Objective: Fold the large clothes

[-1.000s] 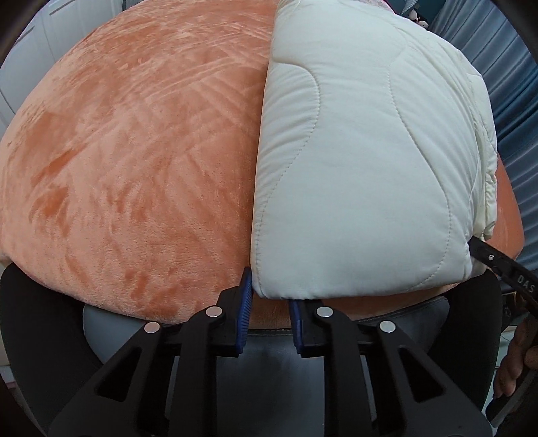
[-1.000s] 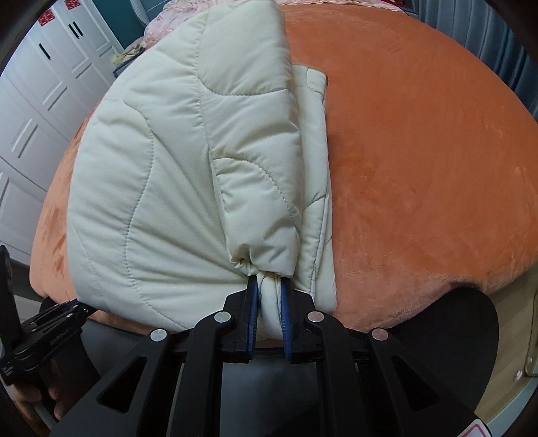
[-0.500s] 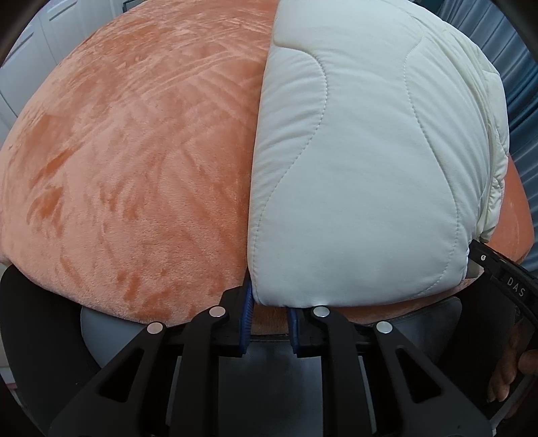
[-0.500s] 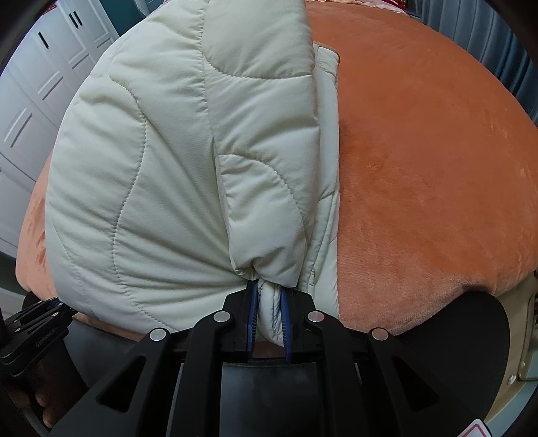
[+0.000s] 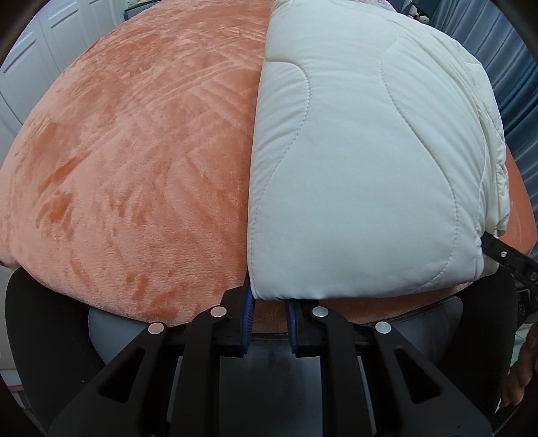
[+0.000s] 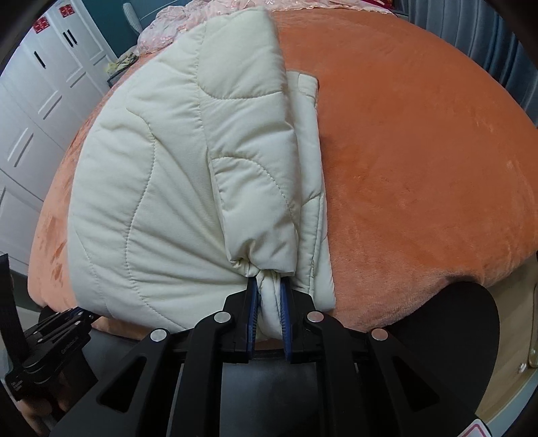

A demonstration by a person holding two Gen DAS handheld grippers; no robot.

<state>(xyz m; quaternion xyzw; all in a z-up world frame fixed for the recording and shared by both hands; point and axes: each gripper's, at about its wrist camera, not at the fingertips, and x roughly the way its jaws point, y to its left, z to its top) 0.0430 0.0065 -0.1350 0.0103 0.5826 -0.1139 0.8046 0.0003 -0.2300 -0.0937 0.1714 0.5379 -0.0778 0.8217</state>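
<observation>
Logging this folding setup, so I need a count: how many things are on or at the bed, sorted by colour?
Cream: 1, quilted jacket
Orange: 1, plush bed cover
Black: 2, left hand-held gripper and right hand-held gripper
Pink: 1, lace fabric at the far edge
Total: 5

A bed covered with an orange plush blanket [image 6: 420,141] fills most of both views, its pile brushed into lighter and darker streaks. White panelled wardrobe doors [image 6: 37,111] with dark handles and red paper decorations stand along one side, next to a strip of teal wall [image 6: 101,20], and grey-blue curtains [image 5: 511,101] hang on the other side. Pale pink lace bedding [image 6: 188,20] is bunched at the far end of the bed, and soft daylight lights the room evenly.
</observation>
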